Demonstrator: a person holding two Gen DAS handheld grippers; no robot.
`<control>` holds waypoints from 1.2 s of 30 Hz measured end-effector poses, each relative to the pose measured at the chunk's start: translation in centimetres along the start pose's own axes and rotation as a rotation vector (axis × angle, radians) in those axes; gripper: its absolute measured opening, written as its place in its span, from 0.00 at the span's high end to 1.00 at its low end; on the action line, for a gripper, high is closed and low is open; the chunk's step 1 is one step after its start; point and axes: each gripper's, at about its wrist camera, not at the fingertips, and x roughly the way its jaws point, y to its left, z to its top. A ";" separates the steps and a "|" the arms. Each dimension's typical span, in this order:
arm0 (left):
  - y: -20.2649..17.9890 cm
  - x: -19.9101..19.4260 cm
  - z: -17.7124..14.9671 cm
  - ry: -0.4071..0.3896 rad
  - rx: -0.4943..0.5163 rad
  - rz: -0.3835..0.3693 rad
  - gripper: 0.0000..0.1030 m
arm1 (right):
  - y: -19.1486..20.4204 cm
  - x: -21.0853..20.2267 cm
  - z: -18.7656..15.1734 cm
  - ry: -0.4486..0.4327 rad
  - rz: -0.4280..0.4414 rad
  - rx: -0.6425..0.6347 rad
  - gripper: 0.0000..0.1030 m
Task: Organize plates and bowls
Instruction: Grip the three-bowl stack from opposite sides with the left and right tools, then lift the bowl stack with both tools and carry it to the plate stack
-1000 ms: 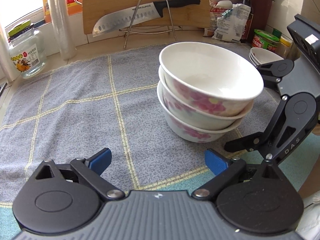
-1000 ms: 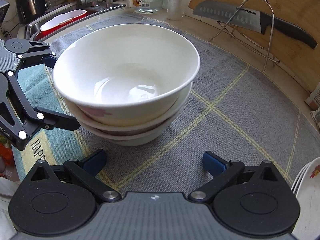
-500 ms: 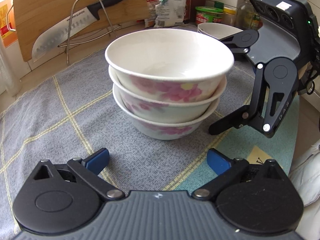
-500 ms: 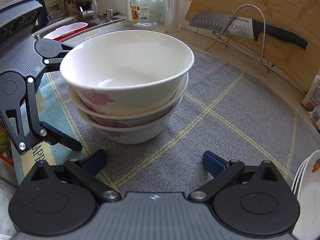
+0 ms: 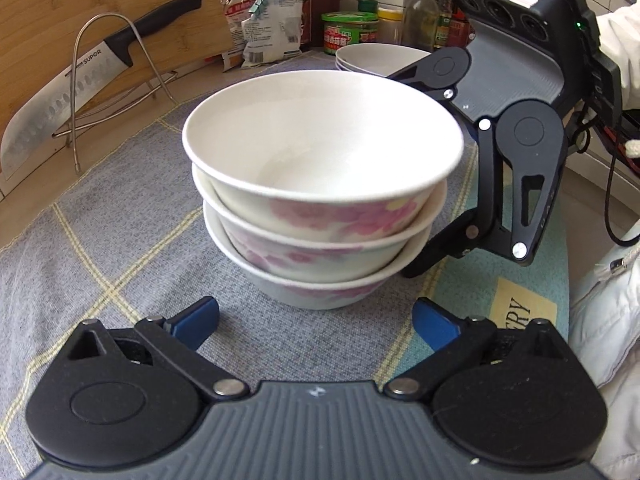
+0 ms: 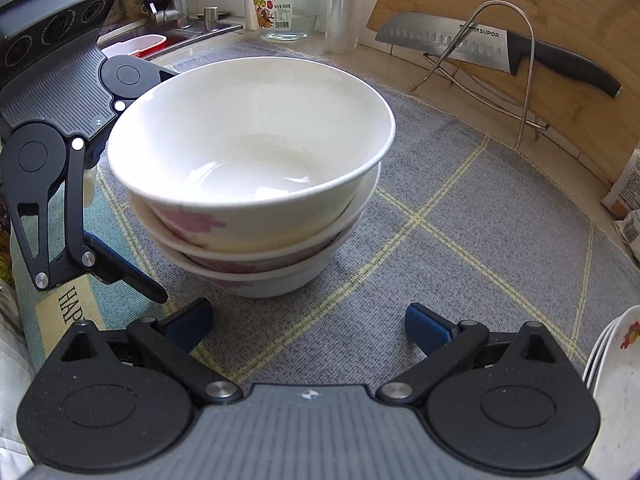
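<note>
On the mat (image 5: 120, 240), three stacked bowls (image 5: 324, 184)

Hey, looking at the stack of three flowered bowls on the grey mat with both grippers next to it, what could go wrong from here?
1. The stack of three white, pink-flowered ceramic bowls sits unevenly, with the top bowl tilted; a nudge could slide it off.
2. Both the left gripper and the right gripper are open and hold nothing; gripping only the lowest bowl might tip the ones above.
3. The white plates lie close beside the right gripper, so a sideways swing could knock them.
</note>
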 end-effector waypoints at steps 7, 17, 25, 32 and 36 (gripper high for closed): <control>1.2 -0.4 0.7 -0.003 0.106 -0.052 0.02 | 0.7 0.0 1.4 0.040 0.018 -0.130 0.00; 1.6 0.6 2.0 0.020 0.181 -0.130 0.11 | 0.0 0.7 3.1 0.046 0.137 -0.239 0.01; 1.8 0.7 2.8 0.034 0.194 -0.151 0.17 | -0.4 1.2 4.5 0.059 0.203 -0.265 0.11; 2.1 0.9 3.0 0.050 0.199 -0.185 0.21 | -0.5 1.4 4.8 0.070 0.230 -0.266 0.15; 2.4 1.1 3.1 0.055 0.195 -0.199 0.21 | -0.4 1.5 4.9 0.075 0.229 -0.267 0.15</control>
